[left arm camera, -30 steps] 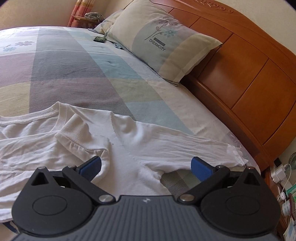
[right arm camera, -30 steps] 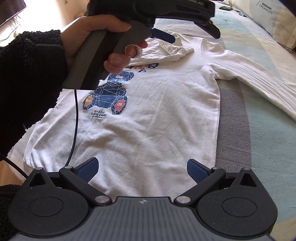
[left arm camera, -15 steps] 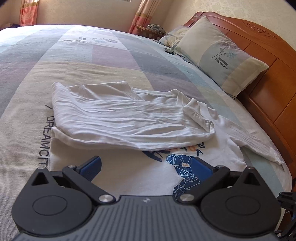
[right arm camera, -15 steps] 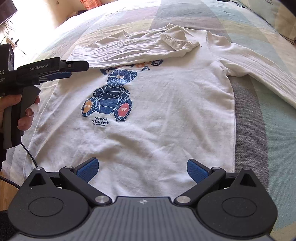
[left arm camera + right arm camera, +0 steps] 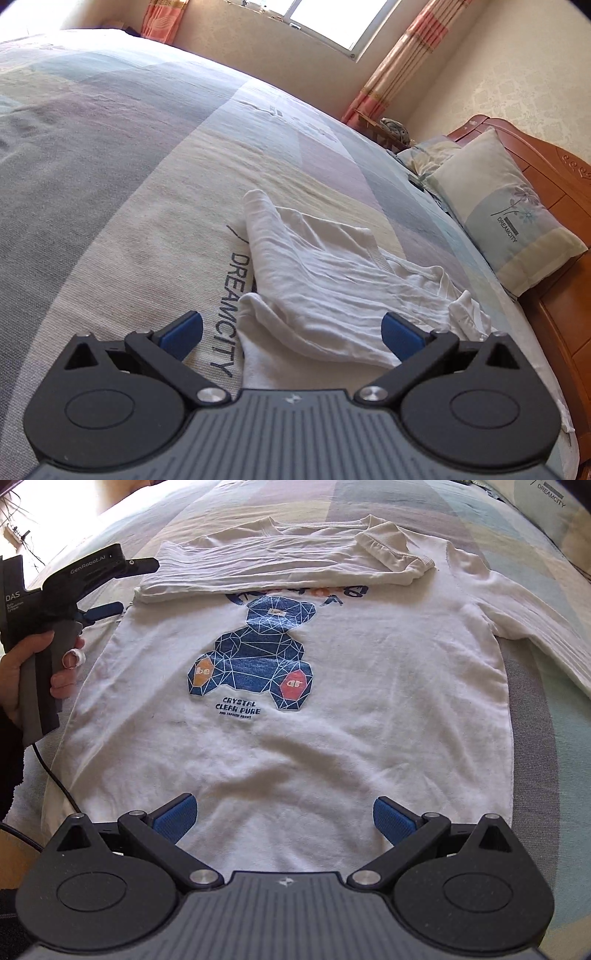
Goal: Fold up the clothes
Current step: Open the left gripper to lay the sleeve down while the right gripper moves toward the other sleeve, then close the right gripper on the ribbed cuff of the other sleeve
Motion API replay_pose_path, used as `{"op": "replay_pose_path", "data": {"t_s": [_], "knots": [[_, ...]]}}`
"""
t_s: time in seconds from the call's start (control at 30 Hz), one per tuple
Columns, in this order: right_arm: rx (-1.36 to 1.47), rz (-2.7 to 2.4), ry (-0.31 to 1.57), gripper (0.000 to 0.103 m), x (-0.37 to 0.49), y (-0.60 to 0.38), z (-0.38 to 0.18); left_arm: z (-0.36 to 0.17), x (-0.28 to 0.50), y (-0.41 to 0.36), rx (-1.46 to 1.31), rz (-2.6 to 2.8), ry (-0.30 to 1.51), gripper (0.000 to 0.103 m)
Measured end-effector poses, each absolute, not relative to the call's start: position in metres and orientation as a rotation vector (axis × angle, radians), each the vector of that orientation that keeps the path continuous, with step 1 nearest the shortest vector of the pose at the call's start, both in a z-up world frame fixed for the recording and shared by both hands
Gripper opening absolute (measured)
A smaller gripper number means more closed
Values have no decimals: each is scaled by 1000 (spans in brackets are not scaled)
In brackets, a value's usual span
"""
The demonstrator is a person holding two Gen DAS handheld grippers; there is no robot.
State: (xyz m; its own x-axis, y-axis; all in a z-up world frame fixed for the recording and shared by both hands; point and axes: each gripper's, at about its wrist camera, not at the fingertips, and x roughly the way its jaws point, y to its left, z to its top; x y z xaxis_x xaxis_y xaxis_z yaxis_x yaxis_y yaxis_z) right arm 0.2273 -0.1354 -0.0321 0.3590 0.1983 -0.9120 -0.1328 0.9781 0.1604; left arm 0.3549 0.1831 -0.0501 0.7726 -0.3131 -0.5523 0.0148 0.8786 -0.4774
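White long-sleeve shirt (image 5: 295, 746) lies flat, print up, on the bed (image 5: 110, 155), near its headboard-side edge. One sleeve (image 5: 280, 559) is folded across the chest; the other sleeve (image 5: 535, 627) is still out sideways, and the body isn't folded yet. You've got lots of open bedspread beyond the collar. Left gripper (image 5: 291, 330) and right gripper (image 5: 284, 814): both spread wide, holding nothing.

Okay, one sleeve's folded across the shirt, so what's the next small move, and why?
Probably bring the right gripper, open and empty, toward the other sleeve: it lies stretched out past the white shirt, while the folded sleeve already lies across the chest.
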Motion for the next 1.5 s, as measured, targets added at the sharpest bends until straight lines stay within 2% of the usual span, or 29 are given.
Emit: {"op": "replay_pose_path", "data": {"t_s": [0.17, 0.33, 0.47, 0.67, 0.9, 1.3, 1.5], "knots": [[-5, 201, 1227, 103, 229, -124, -45, -33, 369, 182, -438, -286, 614, 102], [-82, 210, 1199, 103, 225, -118, -49, -41, 384, 156, -420, -314, 661, 102], [-85, 226, 1157, 103, 221, -125, -45, -39, 369, 135, -256, -264, 718, 102], [30, 246, 1042, 103, 246, -156, -12, -28, 322, 124, -153, -255, 751, 102], [271, 370, 881, 103, 329, -208, 4, -18, 282, 108, -191, -173, 793, 102], [801, 464, 873, 103, 423, -296, -63, 4, 233, 51, -196, -26, 832, 102], [895, 480, 851, 103, 455, -303, -72, 10, 219, 34, -150, 2, 818, 102]]}}
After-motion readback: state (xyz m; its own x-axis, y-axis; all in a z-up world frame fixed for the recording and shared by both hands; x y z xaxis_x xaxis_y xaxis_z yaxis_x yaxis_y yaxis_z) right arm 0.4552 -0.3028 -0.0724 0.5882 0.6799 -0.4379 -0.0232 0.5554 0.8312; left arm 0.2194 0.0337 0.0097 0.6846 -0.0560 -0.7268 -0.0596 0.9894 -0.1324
